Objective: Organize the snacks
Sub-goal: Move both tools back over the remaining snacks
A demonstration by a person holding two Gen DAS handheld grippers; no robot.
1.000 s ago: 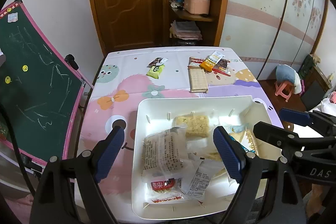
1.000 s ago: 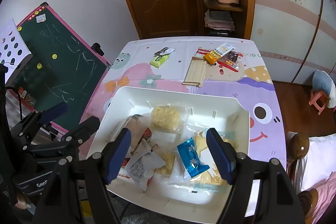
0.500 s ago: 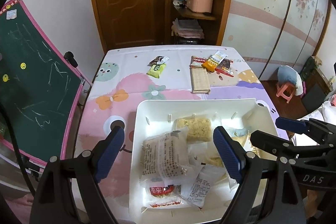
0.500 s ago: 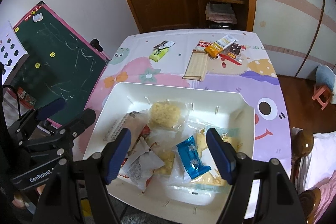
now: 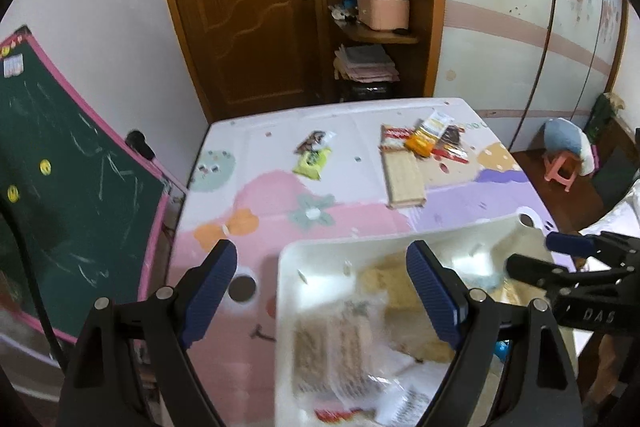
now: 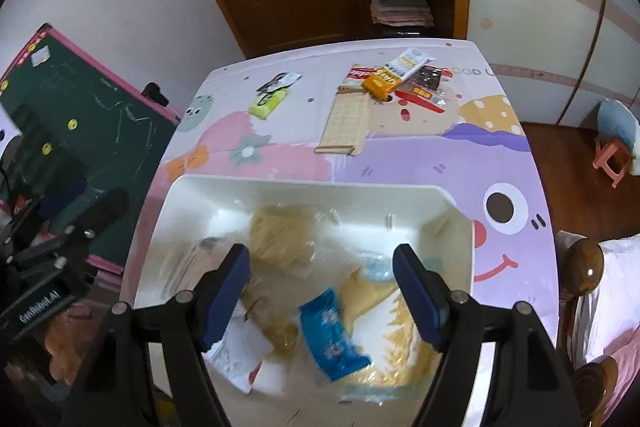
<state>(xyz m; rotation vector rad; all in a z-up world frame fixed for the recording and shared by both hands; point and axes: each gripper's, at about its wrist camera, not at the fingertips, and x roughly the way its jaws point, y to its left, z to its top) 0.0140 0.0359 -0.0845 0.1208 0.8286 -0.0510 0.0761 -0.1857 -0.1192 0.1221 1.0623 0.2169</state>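
**Both grippers empty above the snack bin**

The right gripper (image 6: 322, 293) hangs with its blue-padded jaws spread wide and nothing between them, tilted steeply down over the white rectangular plastic bin (image 6: 304, 183). Directly below it lie wrapped snacks: a blue foil packet (image 6: 330, 333) at 6 o'clock from the jaw gap and a pale yellow crispy block in clear wrap (image 6: 280, 233) at 11 o'clock. The left gripper (image 5: 320, 293) is likewise open and empty, angled down less steeply, straddling the bin's left wall, with a clear-wrapped printed packet (image 5: 332, 351) at 6 o'clock.

The bin probably sits at the near table edge so collected snacks stay within reach. Farther out on the cartoon-printed tablecloth (image 6: 400, 159), loose snacks wait: a long beige wafer pack (image 6: 346, 125) at 12 o'clock, an orange packet (image 6: 384, 83) overlapping its far end, and a lime-green pouch (image 6: 266, 105) at 11 o'clock.
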